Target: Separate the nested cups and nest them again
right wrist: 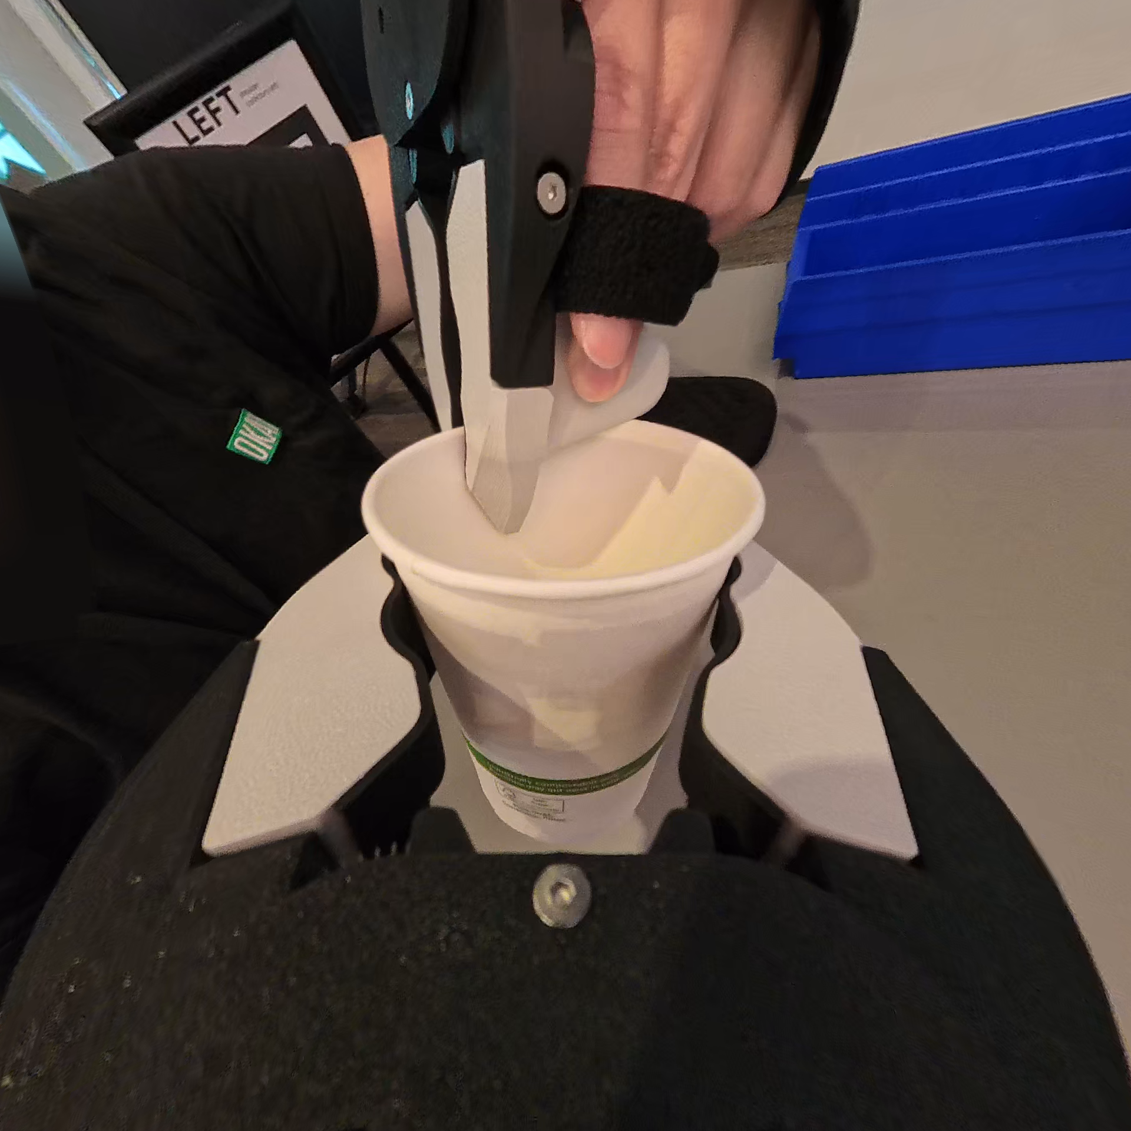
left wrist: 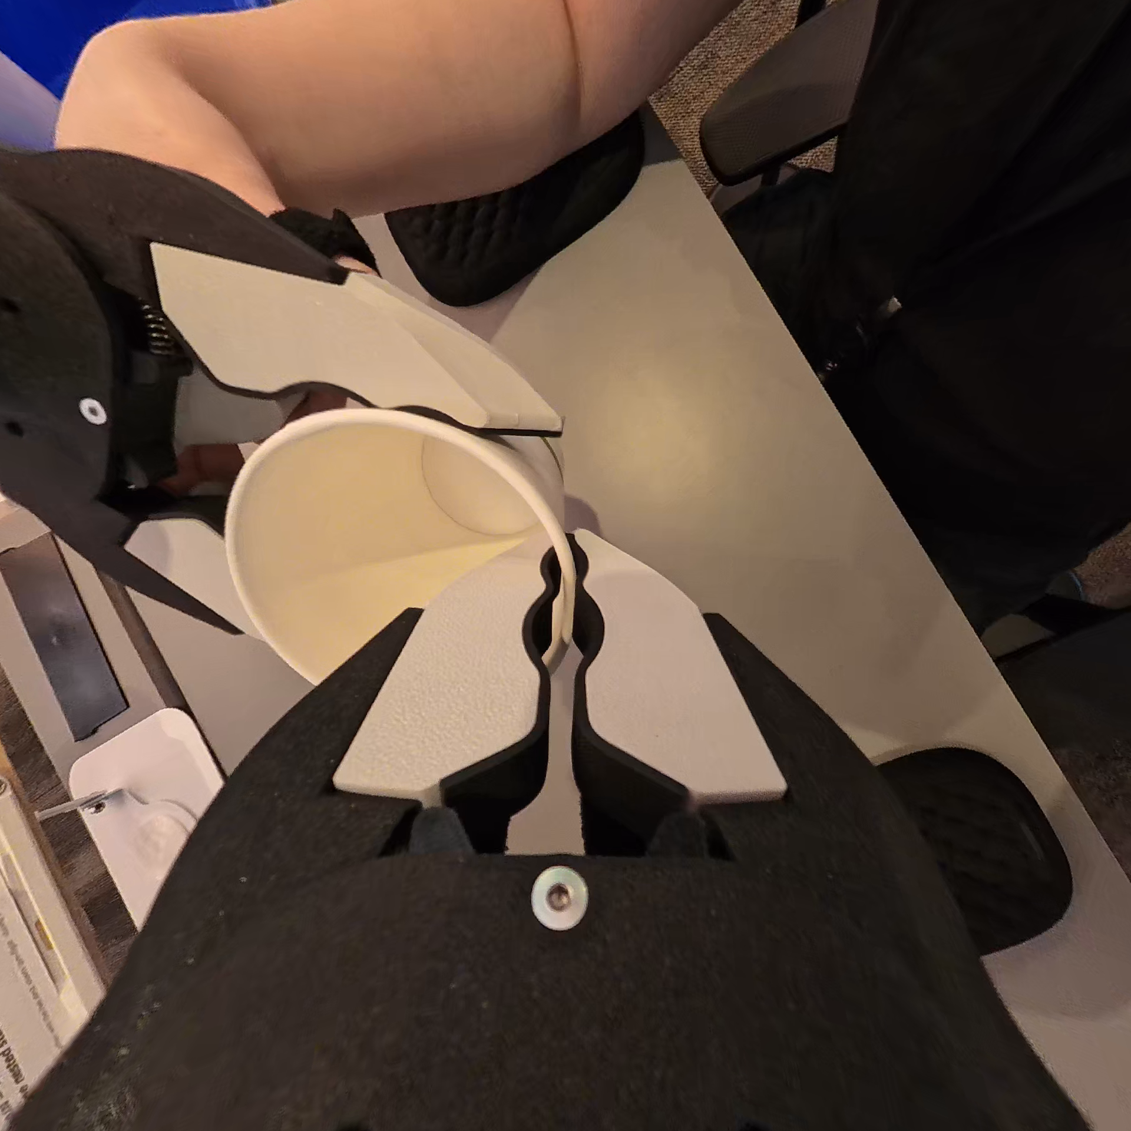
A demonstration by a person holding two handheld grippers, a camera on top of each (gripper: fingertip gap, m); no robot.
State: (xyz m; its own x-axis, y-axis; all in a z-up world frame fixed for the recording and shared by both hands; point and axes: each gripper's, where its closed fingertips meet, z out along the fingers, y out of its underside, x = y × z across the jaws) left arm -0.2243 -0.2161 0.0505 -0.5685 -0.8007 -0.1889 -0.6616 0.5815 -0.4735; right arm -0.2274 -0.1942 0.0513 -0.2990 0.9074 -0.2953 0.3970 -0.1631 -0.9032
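White paper cups [right wrist: 563, 661] with a green band low on the wall are held off the table; two rims sit close together at the front, so they look nested. My right gripper [right wrist: 563, 575] is shut around the cup wall just below the rim. It also shows in the left wrist view [left wrist: 391, 526], gripping the cup [left wrist: 367, 520] from the sides. My left gripper [left wrist: 566, 551] is shut on the cup rim, one finger inside and one outside. In the right wrist view it [right wrist: 520, 477] comes down from above into the cup mouth.
A pale table [left wrist: 673, 428] lies under the cup. Black padded rests [left wrist: 520, 214] [left wrist: 979, 857] lie on it. Blue bins [right wrist: 979, 245] stand at the back right. A white device [left wrist: 141, 783] sits at the left edge. A person's arm [left wrist: 367, 92] and black sleeve [right wrist: 183, 306] are close.
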